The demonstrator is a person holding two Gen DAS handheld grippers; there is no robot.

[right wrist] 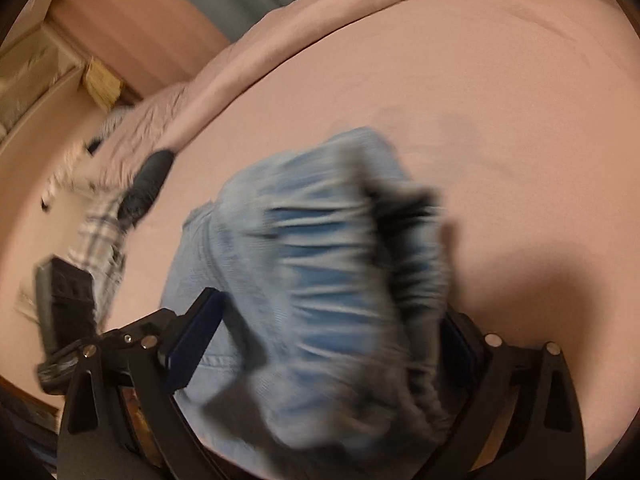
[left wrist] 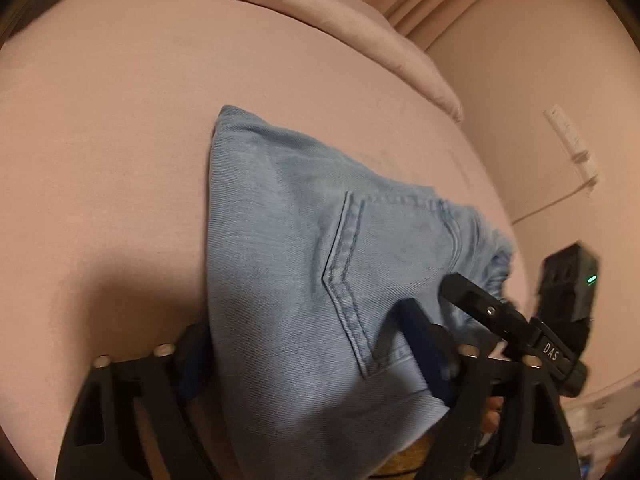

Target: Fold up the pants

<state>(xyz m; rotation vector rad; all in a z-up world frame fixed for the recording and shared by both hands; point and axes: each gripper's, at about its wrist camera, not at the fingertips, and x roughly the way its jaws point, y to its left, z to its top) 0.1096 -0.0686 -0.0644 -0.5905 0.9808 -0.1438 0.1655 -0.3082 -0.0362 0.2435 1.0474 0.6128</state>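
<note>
Evidently, the light blue pants (left wrist: 304,264) are draped over a pink bed (left wrist: 120,140), bunched rather than flat. At the left, the left gripper (left wrist: 312,364) is seen with its fingers spread wide and denim lying between them, though whether cloth is pinched cannot be told. At the right, the right gripper (right wrist: 320,344) is likewise spread around blurred folds, presumably to gather an edge for folding.

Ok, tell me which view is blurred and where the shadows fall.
Left wrist view: mostly sharp, light blue denim pants show clear stitching; a dark shadow lies on the pink bedsheet at lower left. Right wrist view: heavy motion blur smears the pants; a shadow falls at lower right.
</note>
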